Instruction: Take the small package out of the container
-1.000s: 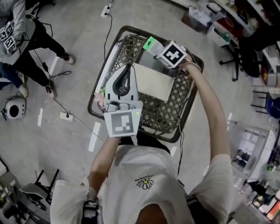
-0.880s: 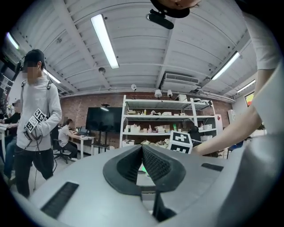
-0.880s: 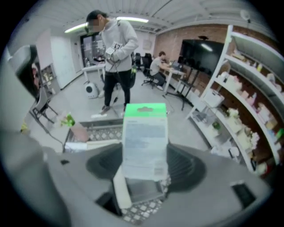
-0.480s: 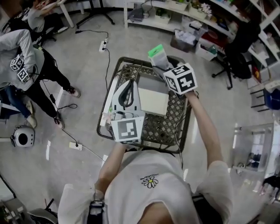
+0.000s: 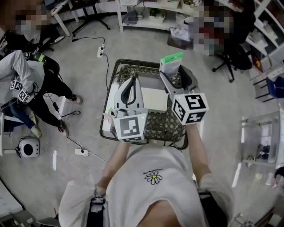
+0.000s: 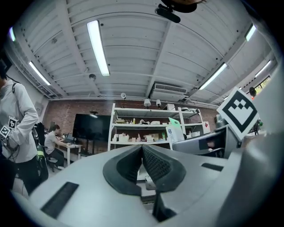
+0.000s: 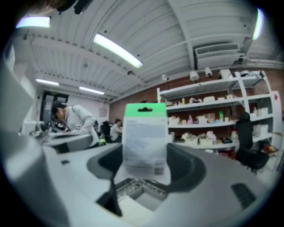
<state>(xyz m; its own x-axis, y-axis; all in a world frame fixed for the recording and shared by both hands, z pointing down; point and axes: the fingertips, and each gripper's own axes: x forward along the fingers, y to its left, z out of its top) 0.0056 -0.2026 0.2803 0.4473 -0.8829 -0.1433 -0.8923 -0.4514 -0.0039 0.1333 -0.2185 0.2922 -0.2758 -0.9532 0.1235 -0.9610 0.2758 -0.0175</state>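
The small package [image 5: 171, 64] is a clear pouch with a green header card, held upright above the far rim of the wire basket [image 5: 170, 126]. My right gripper [image 5: 172, 77] is shut on its lower end; in the right gripper view the package [image 7: 145, 140] stands between the jaws and the gripper [image 7: 144, 170] points up toward the ceiling. My left gripper [image 5: 129, 87] hovers over the basket's left side with its jaws shut on nothing; in the left gripper view [image 6: 142, 166] the two pads meet. A white flat box [image 5: 155, 98] lies in the basket.
The basket stands on a grey floor. Cables and a power strip [image 5: 101, 49] lie to its left. A person in grey [image 5: 20, 77] stands at far left. Shelves [image 5: 151, 13] line the back, and an office chair [image 5: 230, 55] is at right.
My right gripper has lifted the package up out of the basket and drawn it back toward me. The head view has risen and shows more of the room. The left gripper stays where it was.
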